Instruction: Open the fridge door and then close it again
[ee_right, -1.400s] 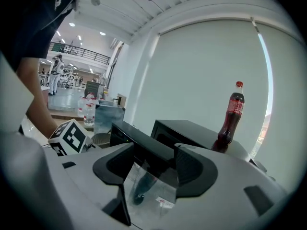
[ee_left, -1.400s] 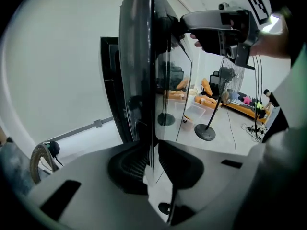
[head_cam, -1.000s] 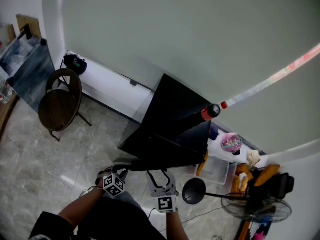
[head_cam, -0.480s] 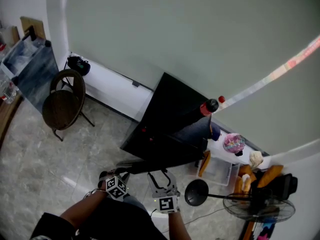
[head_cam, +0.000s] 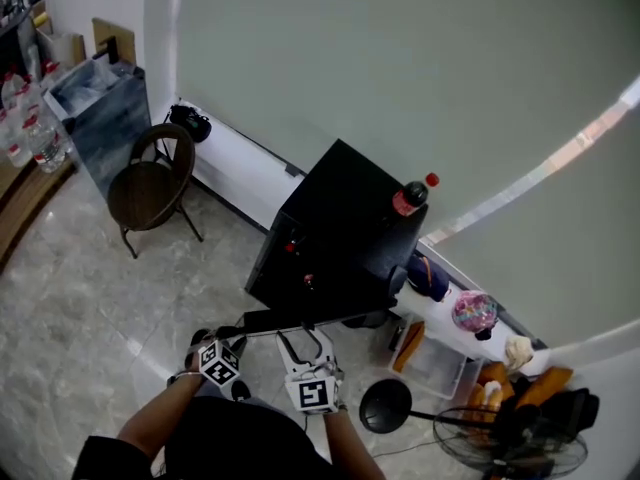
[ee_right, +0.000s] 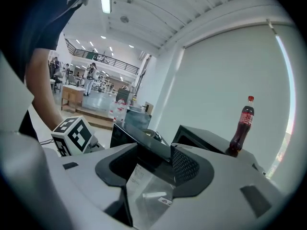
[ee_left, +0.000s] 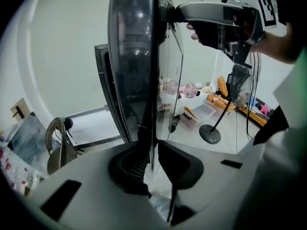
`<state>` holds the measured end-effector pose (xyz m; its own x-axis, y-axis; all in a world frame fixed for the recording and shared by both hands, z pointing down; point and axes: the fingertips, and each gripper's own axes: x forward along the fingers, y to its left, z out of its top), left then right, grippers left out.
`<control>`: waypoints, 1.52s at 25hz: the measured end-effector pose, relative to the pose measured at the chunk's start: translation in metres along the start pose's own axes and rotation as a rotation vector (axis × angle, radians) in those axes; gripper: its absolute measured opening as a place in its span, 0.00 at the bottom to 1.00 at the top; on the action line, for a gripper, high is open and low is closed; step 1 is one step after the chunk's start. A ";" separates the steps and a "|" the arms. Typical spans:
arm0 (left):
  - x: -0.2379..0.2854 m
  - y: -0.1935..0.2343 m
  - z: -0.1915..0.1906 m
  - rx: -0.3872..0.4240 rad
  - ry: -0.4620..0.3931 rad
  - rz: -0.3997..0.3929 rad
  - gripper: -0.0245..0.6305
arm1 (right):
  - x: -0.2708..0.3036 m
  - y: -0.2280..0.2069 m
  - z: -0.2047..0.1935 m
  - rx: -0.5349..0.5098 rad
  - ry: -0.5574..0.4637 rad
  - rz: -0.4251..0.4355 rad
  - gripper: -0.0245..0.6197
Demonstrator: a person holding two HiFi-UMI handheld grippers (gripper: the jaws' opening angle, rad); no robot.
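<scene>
A black mini fridge stands by the wall with a cola bottle on top. Its dark glass door is swung open toward me. My left gripper is shut on the door's thin free edge; the left gripper view looks along that door, with the jaws pinching it. My right gripper is clamped on the door's top edge, one pad on each side. It shows at the top of the door in the left gripper view.
A round-backed chair and a dark bin stand at the left. A floor fan with a round base and a clear plastic box crowd the right side. A low white ledge runs along the wall.
Both grippers have shifted a little to the left with the door edge still in them. The head view has swung, so the fridge now shows as a box nearer the centre.
</scene>
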<state>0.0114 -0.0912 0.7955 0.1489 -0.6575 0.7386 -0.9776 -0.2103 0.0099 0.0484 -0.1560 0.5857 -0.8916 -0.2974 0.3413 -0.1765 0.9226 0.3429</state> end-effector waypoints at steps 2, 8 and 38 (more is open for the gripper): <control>-0.002 -0.008 -0.002 -0.019 0.012 0.023 0.13 | -0.007 0.003 -0.002 0.003 -0.022 0.049 0.38; -0.007 -0.048 -0.008 -0.078 0.034 0.048 0.12 | -0.032 0.016 -0.010 -0.112 -0.056 0.157 0.38; -0.006 -0.195 -0.014 -0.226 0.020 0.232 0.11 | -0.143 0.031 -0.052 -0.334 -0.103 0.311 0.30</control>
<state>0.1990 -0.0367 0.7986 -0.0826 -0.6539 0.7520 -0.9937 0.1112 -0.0124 0.1918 -0.0978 0.5932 -0.9207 0.0227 0.3897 0.2350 0.8295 0.5067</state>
